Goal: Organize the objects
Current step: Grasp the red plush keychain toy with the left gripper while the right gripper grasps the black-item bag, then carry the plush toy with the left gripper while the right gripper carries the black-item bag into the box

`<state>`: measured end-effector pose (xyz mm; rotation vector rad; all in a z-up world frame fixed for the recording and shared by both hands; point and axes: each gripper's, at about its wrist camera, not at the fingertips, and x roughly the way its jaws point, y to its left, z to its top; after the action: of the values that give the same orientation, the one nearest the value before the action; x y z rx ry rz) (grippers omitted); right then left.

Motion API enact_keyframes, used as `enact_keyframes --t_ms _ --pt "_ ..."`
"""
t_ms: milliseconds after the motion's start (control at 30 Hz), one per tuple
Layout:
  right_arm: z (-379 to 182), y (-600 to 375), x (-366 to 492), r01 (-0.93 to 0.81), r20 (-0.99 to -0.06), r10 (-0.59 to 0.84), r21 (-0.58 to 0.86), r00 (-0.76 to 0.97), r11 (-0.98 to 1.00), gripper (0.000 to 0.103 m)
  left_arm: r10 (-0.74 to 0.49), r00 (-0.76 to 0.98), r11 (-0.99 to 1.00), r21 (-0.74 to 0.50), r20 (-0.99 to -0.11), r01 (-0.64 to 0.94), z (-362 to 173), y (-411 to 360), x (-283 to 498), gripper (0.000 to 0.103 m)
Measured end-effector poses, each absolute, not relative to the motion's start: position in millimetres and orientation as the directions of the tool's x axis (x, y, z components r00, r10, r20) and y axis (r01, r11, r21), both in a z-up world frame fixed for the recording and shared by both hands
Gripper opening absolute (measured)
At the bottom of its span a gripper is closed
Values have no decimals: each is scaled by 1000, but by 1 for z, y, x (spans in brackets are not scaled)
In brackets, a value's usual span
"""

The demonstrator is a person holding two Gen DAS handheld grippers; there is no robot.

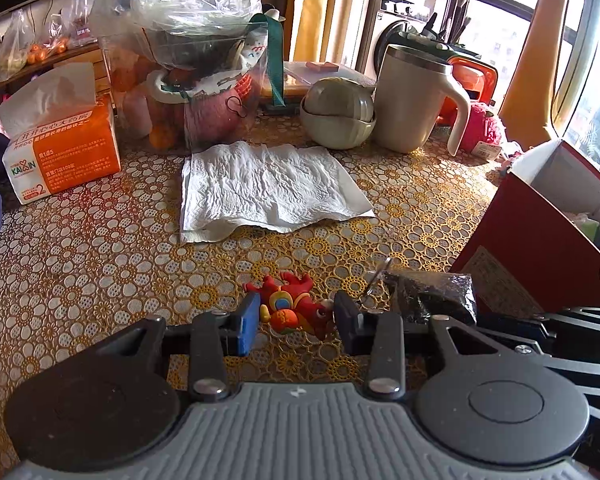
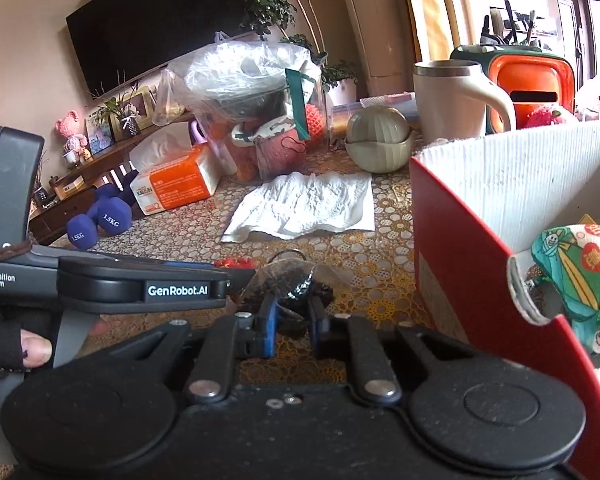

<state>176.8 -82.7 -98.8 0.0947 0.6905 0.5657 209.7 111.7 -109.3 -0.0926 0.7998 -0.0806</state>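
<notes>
A small red toy figure lies on the flowered tablecloth between the fingers of my left gripper, which is open around it. A clear packet of dark stuff lies just right of the toy. In the right wrist view my right gripper is shut on that packet, low over the table. A red cardboard box with a white inside stands to the right and holds a green printed pouch. The box also shows in the left wrist view.
A white paper towel lies flat mid-table. Behind it stand a bagged basket of goods, an orange tissue pack, stacked grey bowls, a beige mug and an orange case. Purple dumbbells lie at the left.
</notes>
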Motion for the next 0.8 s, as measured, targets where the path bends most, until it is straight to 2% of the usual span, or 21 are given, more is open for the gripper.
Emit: enact_keyframes --t_ms 300,533,567,600,800 --pt "-63 -120 136 -505 -554 562 272 614 819 14 -124 698 981 -192 -705 -20 -79 120 169 39" --pt "-35 -157 114 -516 -543 571 270 616 813 14 -122 690 979 -199 -713 -34 -64 111 143 39" --pt "-31 -162 112 -517 -539 570 266 620 814 14 -124 690 979 -201 -713 -32 -62 109 140 36" --pt "-26 -168 110 -517 -536 570 264 624 814 14 -127 688 979 -201 -714 -28 -59 106 136 23" --pt "-2 -203 107 -505 -517 544 230 661 832 14 -144 689 981 -195 -710 5 -38 84 124 22"
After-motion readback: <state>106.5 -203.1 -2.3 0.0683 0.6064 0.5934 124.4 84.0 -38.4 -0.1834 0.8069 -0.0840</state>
